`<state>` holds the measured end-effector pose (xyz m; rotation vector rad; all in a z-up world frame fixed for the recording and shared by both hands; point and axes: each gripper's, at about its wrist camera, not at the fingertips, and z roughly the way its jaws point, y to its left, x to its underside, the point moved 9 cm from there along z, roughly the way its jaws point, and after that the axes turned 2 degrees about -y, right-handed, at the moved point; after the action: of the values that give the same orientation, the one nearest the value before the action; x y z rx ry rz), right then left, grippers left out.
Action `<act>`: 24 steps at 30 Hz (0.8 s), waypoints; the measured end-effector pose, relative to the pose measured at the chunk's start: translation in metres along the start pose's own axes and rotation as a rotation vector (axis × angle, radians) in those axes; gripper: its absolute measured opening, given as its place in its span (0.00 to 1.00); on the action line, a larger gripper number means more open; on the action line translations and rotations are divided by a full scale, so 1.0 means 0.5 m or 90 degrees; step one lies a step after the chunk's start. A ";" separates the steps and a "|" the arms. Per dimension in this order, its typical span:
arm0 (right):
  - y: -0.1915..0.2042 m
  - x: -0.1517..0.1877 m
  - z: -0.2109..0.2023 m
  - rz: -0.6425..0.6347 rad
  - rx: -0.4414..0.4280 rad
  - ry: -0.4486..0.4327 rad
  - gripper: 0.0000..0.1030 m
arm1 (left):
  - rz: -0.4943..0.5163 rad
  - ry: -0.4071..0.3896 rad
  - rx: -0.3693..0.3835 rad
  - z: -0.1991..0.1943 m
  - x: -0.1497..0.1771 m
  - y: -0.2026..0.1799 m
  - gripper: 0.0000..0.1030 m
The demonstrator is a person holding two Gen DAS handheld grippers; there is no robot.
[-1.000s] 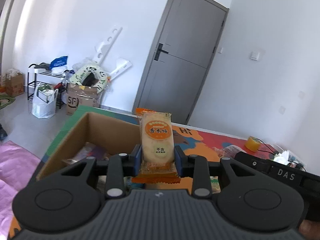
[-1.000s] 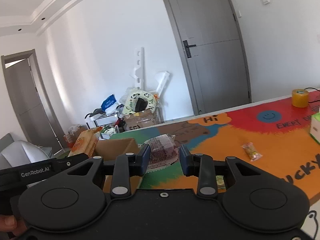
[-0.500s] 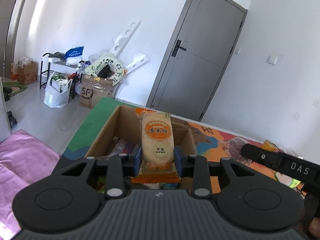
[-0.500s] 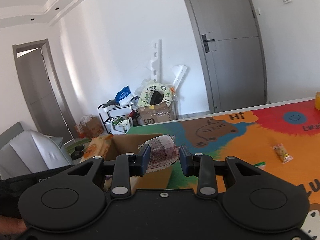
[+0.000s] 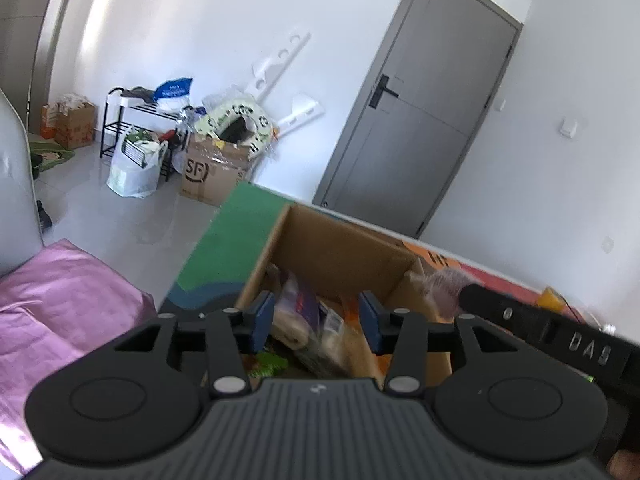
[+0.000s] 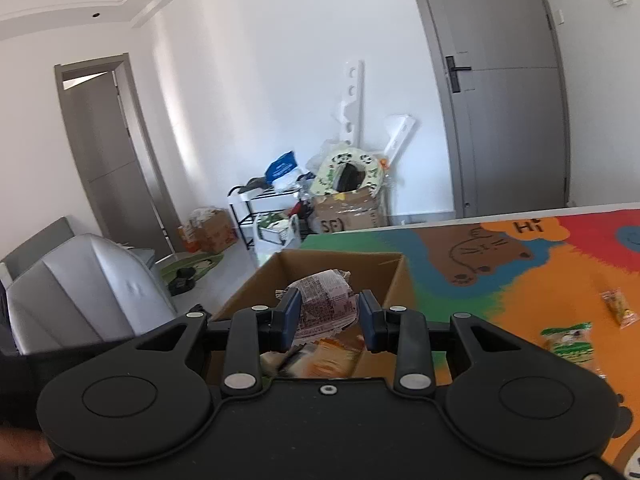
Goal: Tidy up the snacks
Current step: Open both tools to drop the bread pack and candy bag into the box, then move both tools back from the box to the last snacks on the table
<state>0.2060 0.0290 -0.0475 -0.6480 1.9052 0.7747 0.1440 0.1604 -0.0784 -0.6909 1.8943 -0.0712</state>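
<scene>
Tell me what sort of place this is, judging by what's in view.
Most likely a room in a home, used partly for storage. A grey door is set in a white wall, a black rack and a taped SF carton stand on the tiled floor, and a colourful cartoon mat covers the table.

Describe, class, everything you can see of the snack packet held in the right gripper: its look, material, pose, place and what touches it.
The snack packet is a small crinkled pouch of clear, glossy film printed with dark red-brown lettering, too blurred to read, its twisted top standing upward. The right gripper is shut on it, a blue pad pressing each side. It hangs over the open cardboard box, above other wrapped snacks lying inside. Nothing else visibly touches it. In the left wrist view only a blurred pinkish edge shows beside the box.
</scene>
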 end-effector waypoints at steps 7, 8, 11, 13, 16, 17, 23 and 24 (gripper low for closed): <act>0.010 0.006 -0.008 0.021 -0.026 0.019 0.38 | -0.001 -0.006 -0.003 -0.010 -0.011 -0.007 0.49; 0.003 0.004 -0.014 0.022 -0.019 0.015 0.41 | -0.001 -0.004 -0.002 -0.009 -0.010 -0.009 0.51; -0.026 -0.001 -0.031 0.034 0.004 0.006 0.46 | 0.002 -0.001 0.005 -0.011 -0.009 -0.019 0.60; -0.045 -0.002 -0.038 0.038 0.019 0.003 0.49 | 0.008 0.000 0.009 -0.011 -0.007 -0.028 0.64; -0.078 0.002 -0.053 0.049 0.043 -0.006 0.53 | 0.014 0.002 0.012 -0.010 -0.004 -0.043 0.70; -0.087 0.004 -0.055 0.054 0.050 -0.006 0.54 | 0.018 0.004 0.013 -0.009 -0.002 -0.049 0.71; -0.132 0.016 -0.081 0.063 0.084 -0.011 0.70 | 0.041 0.015 0.030 -0.005 0.018 -0.091 0.73; -0.138 0.018 -0.086 0.064 0.088 -0.012 0.72 | 0.045 0.018 0.032 -0.004 0.022 -0.098 0.73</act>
<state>0.2267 -0.0496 -0.0572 -0.4608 1.9659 0.7024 0.1604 0.1138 -0.0692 -0.5917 1.9356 -0.0829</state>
